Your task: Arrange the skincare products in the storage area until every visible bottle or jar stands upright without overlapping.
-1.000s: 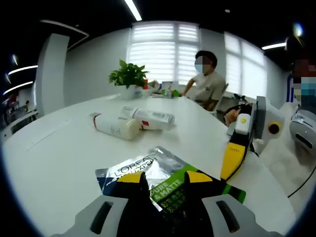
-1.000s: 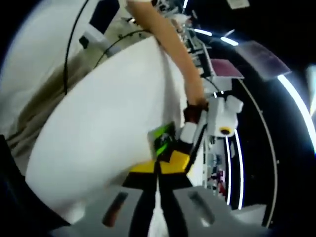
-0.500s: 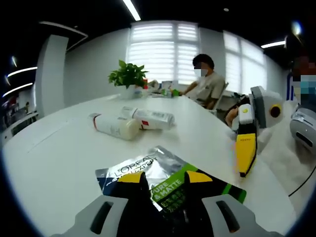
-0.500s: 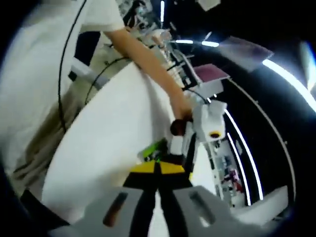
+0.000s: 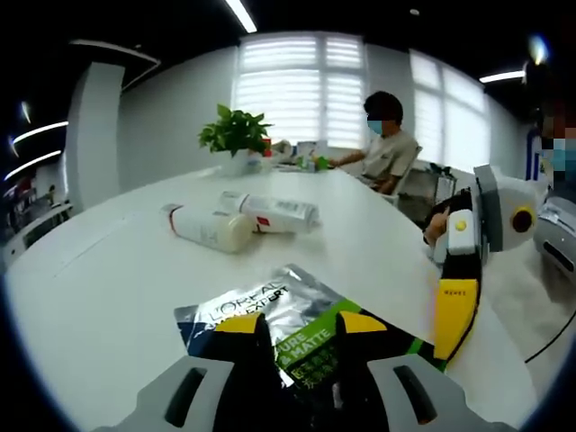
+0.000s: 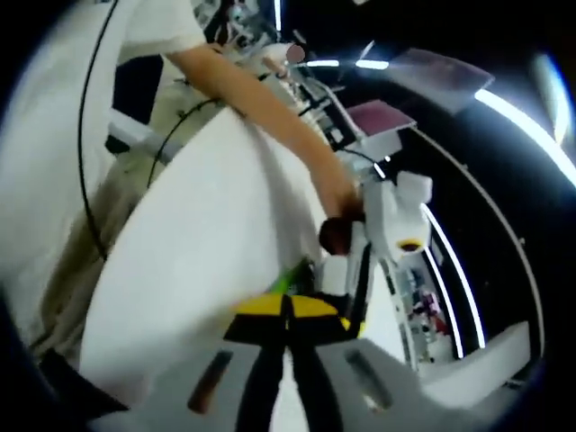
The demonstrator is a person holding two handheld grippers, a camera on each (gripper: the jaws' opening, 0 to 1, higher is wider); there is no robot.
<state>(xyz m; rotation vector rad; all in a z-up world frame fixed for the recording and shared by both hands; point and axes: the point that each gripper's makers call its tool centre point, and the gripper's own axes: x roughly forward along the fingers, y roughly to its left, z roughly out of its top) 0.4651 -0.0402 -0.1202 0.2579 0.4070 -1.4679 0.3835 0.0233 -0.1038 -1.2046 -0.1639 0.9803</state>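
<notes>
Silver-green sachet [image 5: 301, 328] lying flat at lower centre, left gripper [image 5: 300, 326] jaws clamping it for repositioning; two bottles [image 5: 243, 223] lying toppled upper left; right gripper [image 6: 286, 308] jaws pressed together, gripping nothing.

This is an office meeting room. A large white table [image 5: 108, 270] fills the middle, wide windows with blinds [image 5: 301, 94] stand behind it, and long strip lights [image 5: 241, 16] run on the dark ceiling. A potted plant [image 5: 236, 137] stands on the table, where a person [image 5: 382, 148] sits.
</notes>
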